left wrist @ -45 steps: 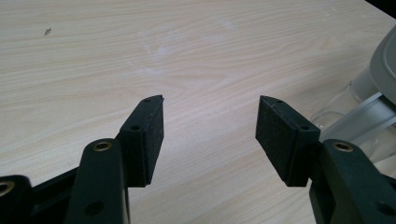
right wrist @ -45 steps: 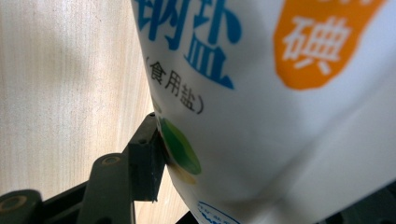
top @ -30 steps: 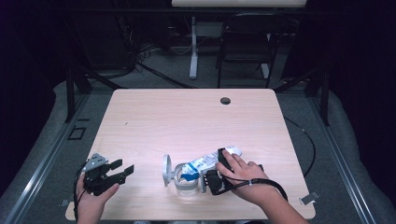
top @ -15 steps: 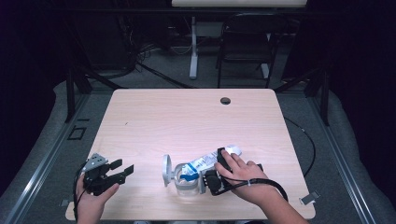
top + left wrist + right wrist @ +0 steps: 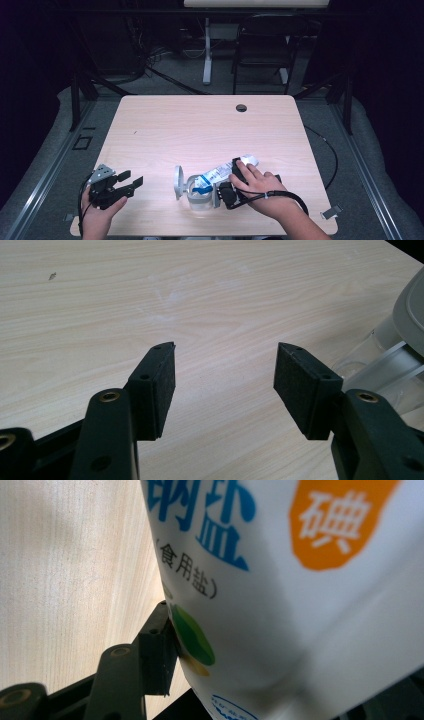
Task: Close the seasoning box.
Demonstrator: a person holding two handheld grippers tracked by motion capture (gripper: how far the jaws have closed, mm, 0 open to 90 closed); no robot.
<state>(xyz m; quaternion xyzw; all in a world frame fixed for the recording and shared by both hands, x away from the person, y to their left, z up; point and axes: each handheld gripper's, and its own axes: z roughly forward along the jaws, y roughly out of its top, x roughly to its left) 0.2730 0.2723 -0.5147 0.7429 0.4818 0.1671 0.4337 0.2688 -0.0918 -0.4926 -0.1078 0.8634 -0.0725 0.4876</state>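
A white salt bag (image 5: pixel 222 172) with blue and orange print lies tilted over the mouth of a clear jar (image 5: pixel 198 196) near the table's front middle. The jar's grey lid (image 5: pixel 178 182) stands open on its left side. My right gripper (image 5: pixel 225 192) is shut on the bag; in the right gripper view the bag (image 5: pixel 300 580) presses against the left jaw pad and hides the right one. My left gripper (image 5: pixel 131 183) rests at the front left, open, nothing between its pads (image 5: pixel 160 385). The jar (image 5: pixel 395 360) shows at the right edge of the left gripper view.
The light wooden table (image 5: pixel 200 130) has a round cable hole (image 5: pixel 241 107) near its far edge. A black cable (image 5: pixel 327 150) runs off the right side. A chair and stands sit on the dark floor beyond the table.
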